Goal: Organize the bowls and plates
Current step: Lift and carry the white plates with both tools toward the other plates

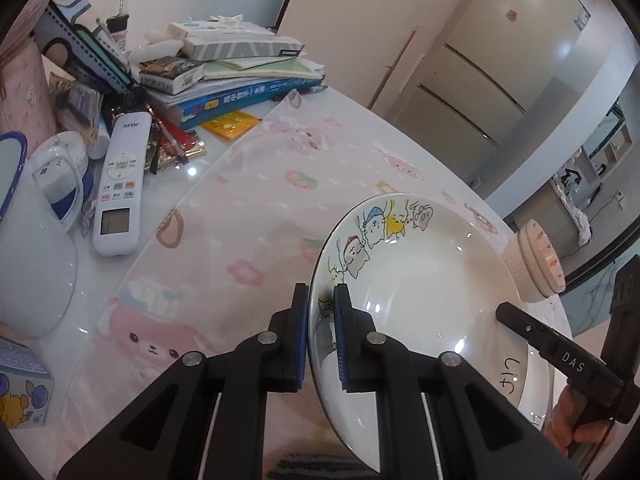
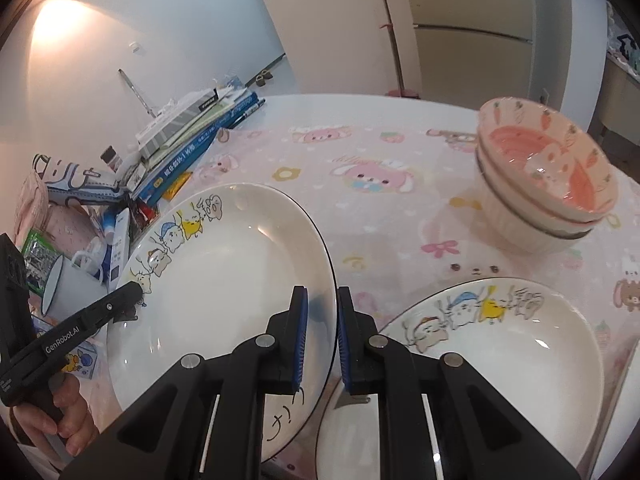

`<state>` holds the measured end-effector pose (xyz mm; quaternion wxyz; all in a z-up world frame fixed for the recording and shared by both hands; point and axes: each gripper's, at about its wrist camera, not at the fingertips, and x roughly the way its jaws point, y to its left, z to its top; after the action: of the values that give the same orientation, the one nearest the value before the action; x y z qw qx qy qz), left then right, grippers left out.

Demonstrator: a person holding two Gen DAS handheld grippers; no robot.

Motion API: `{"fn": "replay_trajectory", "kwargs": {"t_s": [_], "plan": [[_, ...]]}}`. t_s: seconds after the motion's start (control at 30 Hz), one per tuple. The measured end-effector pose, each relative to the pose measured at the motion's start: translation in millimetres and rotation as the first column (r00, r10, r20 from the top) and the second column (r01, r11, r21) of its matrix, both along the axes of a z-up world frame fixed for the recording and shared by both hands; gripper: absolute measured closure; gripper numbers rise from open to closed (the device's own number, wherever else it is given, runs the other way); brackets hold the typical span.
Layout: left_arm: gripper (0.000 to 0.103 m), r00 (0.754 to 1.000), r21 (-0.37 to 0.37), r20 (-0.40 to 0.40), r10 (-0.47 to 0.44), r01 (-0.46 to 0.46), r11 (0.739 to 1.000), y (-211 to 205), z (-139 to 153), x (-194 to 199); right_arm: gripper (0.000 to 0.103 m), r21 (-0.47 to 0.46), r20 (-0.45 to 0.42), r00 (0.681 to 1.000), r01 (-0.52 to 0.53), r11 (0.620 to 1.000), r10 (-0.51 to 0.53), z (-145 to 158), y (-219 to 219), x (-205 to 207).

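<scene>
Above the pink tablecloth [image 2: 320, 168], the cartoon plate [image 2: 224, 280] hangs tilted: left gripper [image 1: 321, 336] pinches its nine-o'clock rim, right gripper [image 2: 322, 340] its three-o'clock rim; stacked bowls [image 2: 548, 184] at one o'clock.

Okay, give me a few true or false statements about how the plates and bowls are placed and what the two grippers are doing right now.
1. Both grippers clamp the same cartoon plate. True: the left gripper and right gripper pinch opposite edges of its rim.
2. The held plate lies flat on the tablecloth. False: it is tilted, raised off the tablecloth.
3. A second cartoon plate sits on the table right of the held one. True.
4. The pink bowls stand side by side. False: they are nested in one stack.
5. The white remote rests on the held plate. False: it lies on the table, beside the white mug.
</scene>
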<state>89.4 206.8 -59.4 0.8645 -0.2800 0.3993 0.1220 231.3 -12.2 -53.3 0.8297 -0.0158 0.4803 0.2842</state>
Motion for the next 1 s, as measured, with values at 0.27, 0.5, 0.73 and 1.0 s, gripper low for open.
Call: {"fn": "replay_trajectory", "kwargs": {"t_s": [0.27,0.5,0.73,1.0], "plan": [[0.093,0.997,0.032,0.059,-0.042,0.04,0.999,-24,40,-7,0.088,0.062,0.04,0.999,0.02,0.998,-0.022,42,-34,-17],[0.093,0.992,0.038,0.086,-0.09,0.087,0.995,-55,62,-10,0.088,0.089,0.082,0.995,0.055,0.995,-0.062,73,-71,-33],[0.093,0.981,0.066,0.116,-0.154,0.147,0.987,-96,85,-11,0.088,0.118,0.125,0.985,0.104,0.988,-0.119,98,-120,-53],[0.093,0.968,0.088,0.122,-0.218,0.208,0.974,-137,94,-6,0.088,0.156,0.13,0.975,0.16,0.975,-0.181,101,-172,-68]]}}
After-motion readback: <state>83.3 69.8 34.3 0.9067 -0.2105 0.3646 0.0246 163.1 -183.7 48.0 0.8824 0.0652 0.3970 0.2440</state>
